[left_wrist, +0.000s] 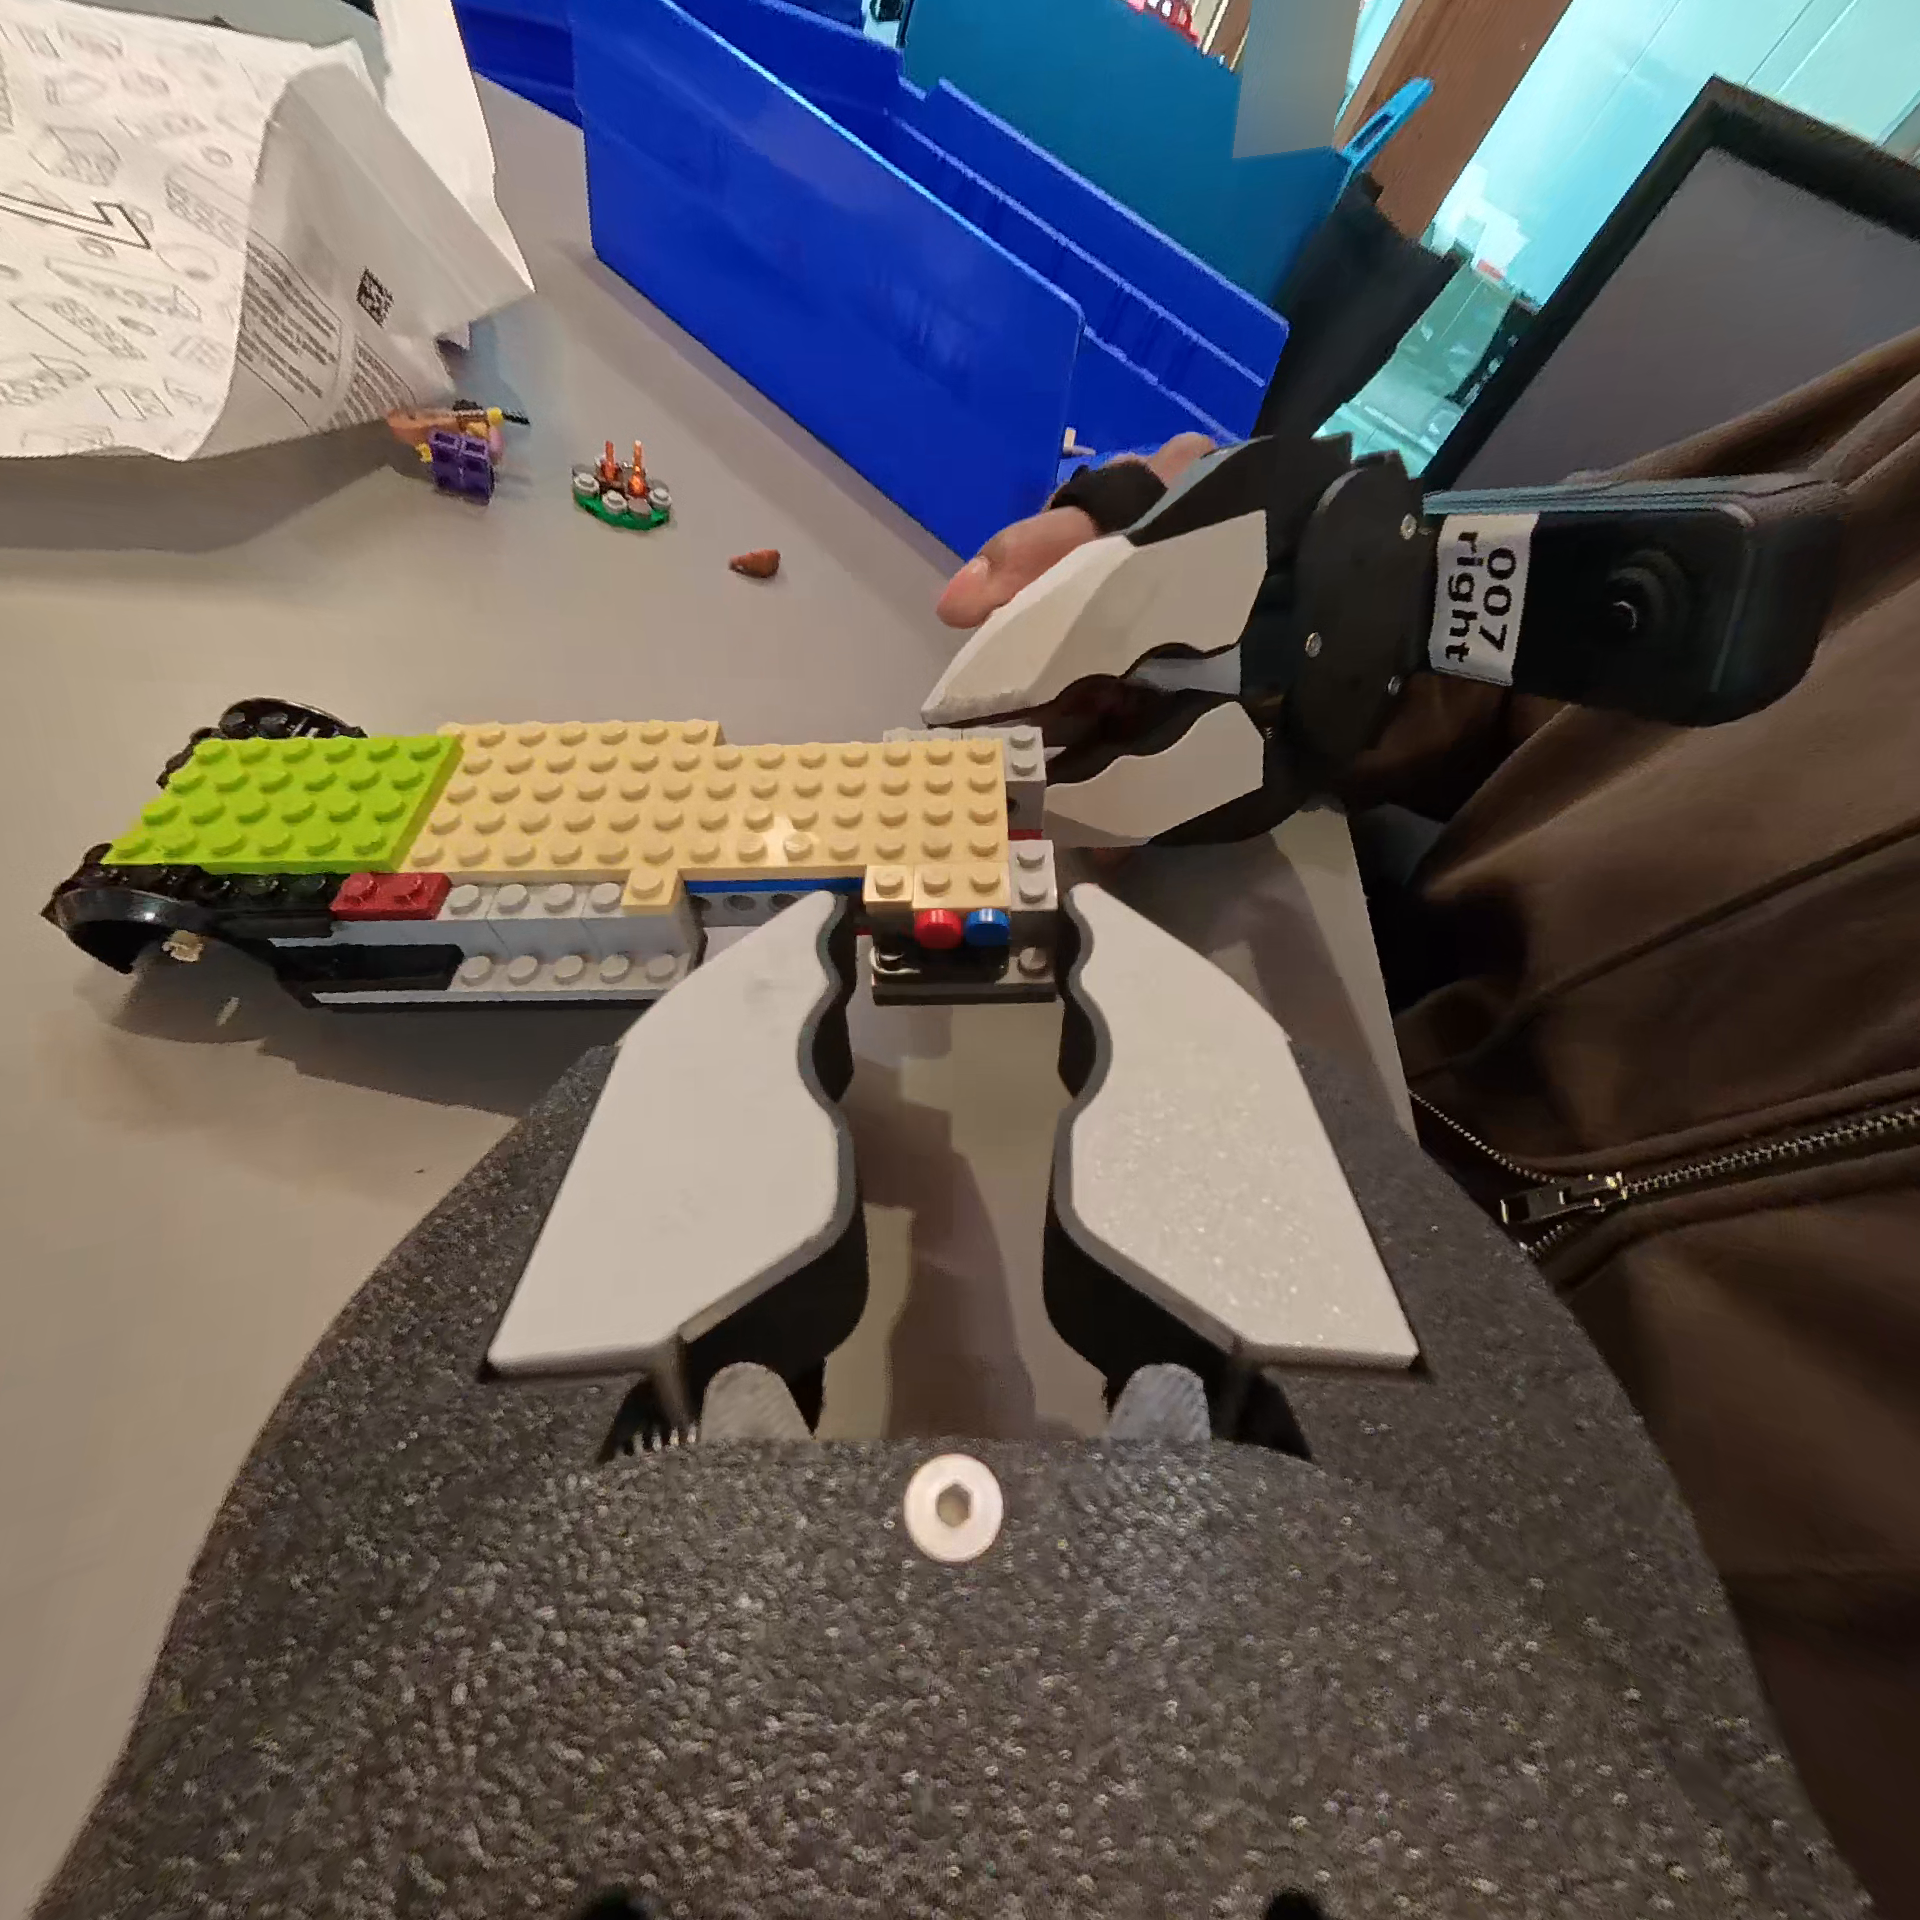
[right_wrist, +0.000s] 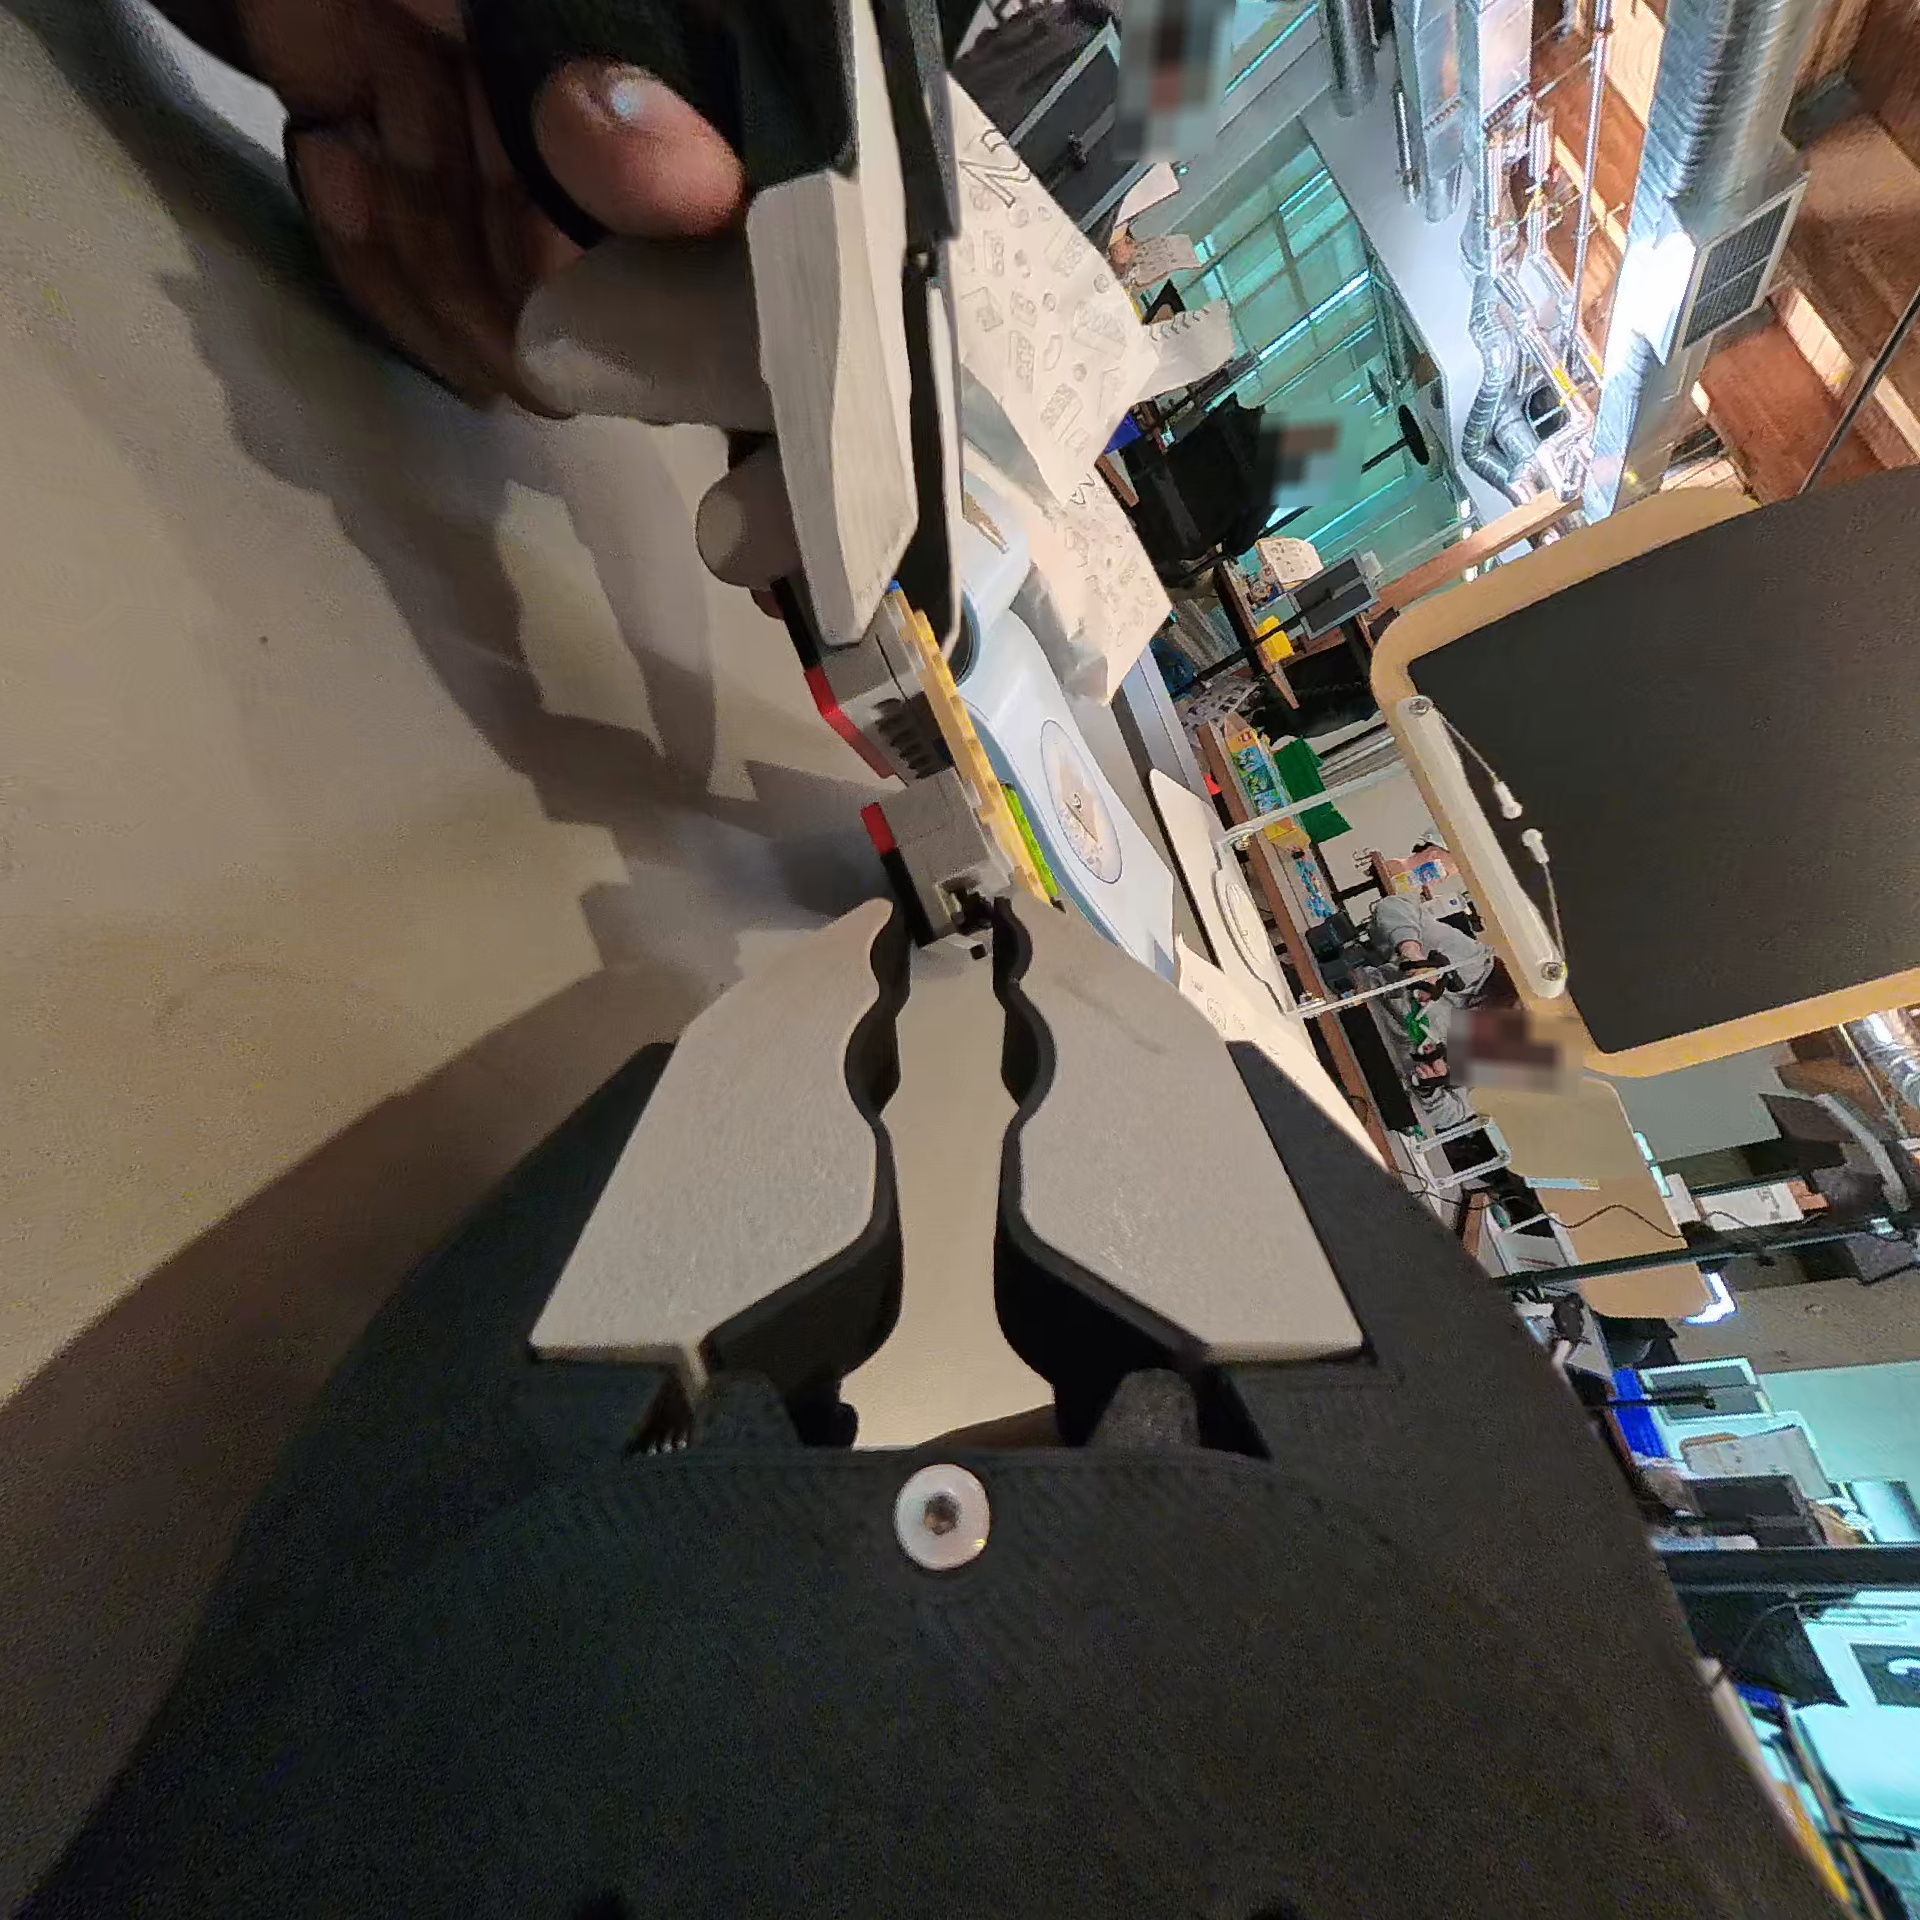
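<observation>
The left hand-held gripper (left_wrist: 961, 940) clamped the near end of the brick model (left_wrist: 623, 821), both pads against its small block with red and blue buttons. The right hand-held gripper (left_wrist: 1023, 764) pinched the same model's grey end corner. Beyond lay the counter (left_wrist: 312, 1143), blue bins (left_wrist: 831, 260), and a printed paper bag (left_wrist: 187, 229).

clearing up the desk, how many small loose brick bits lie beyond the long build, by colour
purple mini build: 1
green-based mini build: 1
brown piece: 1
total: 3
</observation>
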